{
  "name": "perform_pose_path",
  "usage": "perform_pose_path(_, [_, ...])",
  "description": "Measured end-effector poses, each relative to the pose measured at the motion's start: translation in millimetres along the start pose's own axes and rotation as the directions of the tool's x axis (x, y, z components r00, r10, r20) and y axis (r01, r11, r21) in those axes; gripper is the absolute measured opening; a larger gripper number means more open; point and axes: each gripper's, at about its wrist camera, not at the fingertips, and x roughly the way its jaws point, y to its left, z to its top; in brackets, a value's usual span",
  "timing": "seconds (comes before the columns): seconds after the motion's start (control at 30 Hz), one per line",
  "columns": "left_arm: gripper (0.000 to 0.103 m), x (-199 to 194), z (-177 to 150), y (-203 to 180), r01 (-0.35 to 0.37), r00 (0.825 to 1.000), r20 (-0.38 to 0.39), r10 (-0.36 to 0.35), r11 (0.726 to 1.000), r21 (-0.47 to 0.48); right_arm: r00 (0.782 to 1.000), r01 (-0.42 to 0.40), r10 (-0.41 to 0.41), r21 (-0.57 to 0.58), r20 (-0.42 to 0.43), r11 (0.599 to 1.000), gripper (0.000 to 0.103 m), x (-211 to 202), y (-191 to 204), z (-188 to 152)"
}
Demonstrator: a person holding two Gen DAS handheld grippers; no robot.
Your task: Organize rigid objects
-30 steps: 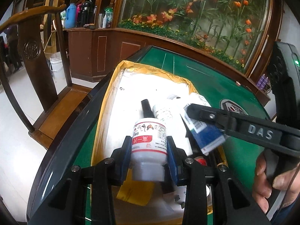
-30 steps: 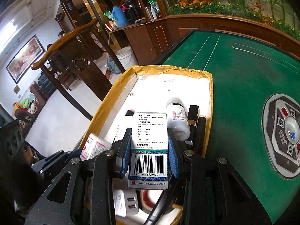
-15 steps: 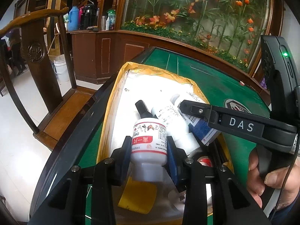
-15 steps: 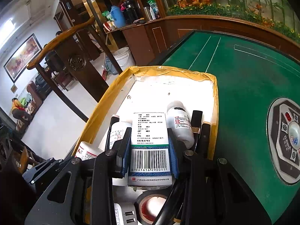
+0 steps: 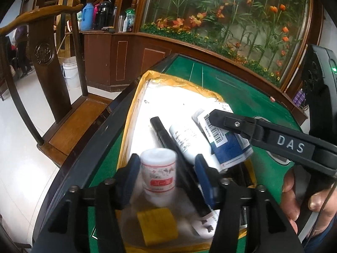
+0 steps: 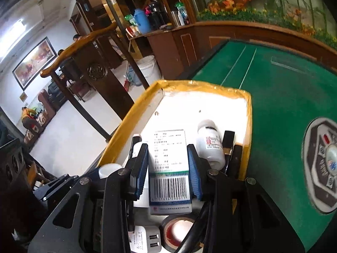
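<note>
A yellow-taped carton (image 5: 134, 105) with a white inside sits on the green table. My left gripper (image 5: 167, 174) hangs over its near end, jaws opening. A white bottle with a red label (image 5: 158, 172) stands blurred between them, against the left pad and apart from the right one. My right gripper (image 6: 167, 149) is shut on a blue-and-white medicine box (image 6: 169, 168), low over the carton (image 6: 126, 122). In the left wrist view that medicine box (image 5: 227, 145) shows under a right finger (image 5: 231, 124). A black marker (image 5: 166, 139) and a white bottle (image 5: 189, 143) lie in the carton.
Also in the carton: another white bottle (image 6: 210, 145), black sticks (image 6: 228, 145), a tape roll (image 6: 179, 232), a USB charger (image 6: 145, 238) and a yellow pad (image 5: 158, 225). The green felt table (image 6: 273, 105) has a control panel (image 6: 322, 164). A wooden chair (image 5: 48, 63) stands left.
My left jaws have parted and let go of the red-label bottle, which now sits lower and off to the left. The right gripper still grips the medicine box and has barely moved.
</note>
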Motion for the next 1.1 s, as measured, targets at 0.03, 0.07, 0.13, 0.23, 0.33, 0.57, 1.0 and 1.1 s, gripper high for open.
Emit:
perform_pose_path(0.03, [0.057,-1,0,-1,0.000,1.000,0.005,0.000,1.000,0.002,1.000,0.000,0.000,-0.005,0.006,1.000,0.037,-3,1,0])
perform_pose_path(0.07, [0.057,-3,0,-3,-0.002,1.000,0.010,0.002,1.000,0.005,1.000,-0.006,0.006,-0.006,0.014,1.000,0.037,-7,2,0])
perform_pose_path(0.13, [0.057,-8,1,-7,-0.002,1.000,0.018,0.001,1.000,0.011,1.000,-0.017,0.017,0.002,0.023,1.000,0.037,-14,1,-1])
perform_pose_path(0.23, [0.057,-16,2,-14,-0.002,0.999,0.036,0.001,1.000,0.022,0.999,-0.032,0.031,0.013,0.041,0.999,0.037,-25,-1,-3])
perform_pose_path(0.33, [0.058,-22,1,-20,0.001,0.999,0.044,-0.002,1.000,0.022,0.998,-0.038,0.037,0.027,0.050,0.999,0.037,-33,-8,-5])
perform_pose_path(0.57, [0.058,-38,-4,-42,0.033,0.998,0.051,-0.036,0.998,0.059,0.992,-0.114,0.110,0.079,0.060,0.990,0.037,-75,-42,-22])
perform_pose_path(1.0, [0.066,-27,-47,-177,0.360,0.931,-0.152,-0.331,0.898,0.253,0.982,0.099,-0.131,0.223,0.133,0.970,0.036,-203,-216,-117])
perform_pose_path(1.1, [0.069,-15,-66,-220,0.467,0.877,-0.269,-0.399,0.841,0.274,0.979,0.093,-0.153,0.377,0.133,0.922,0.036,-214,-259,-128])
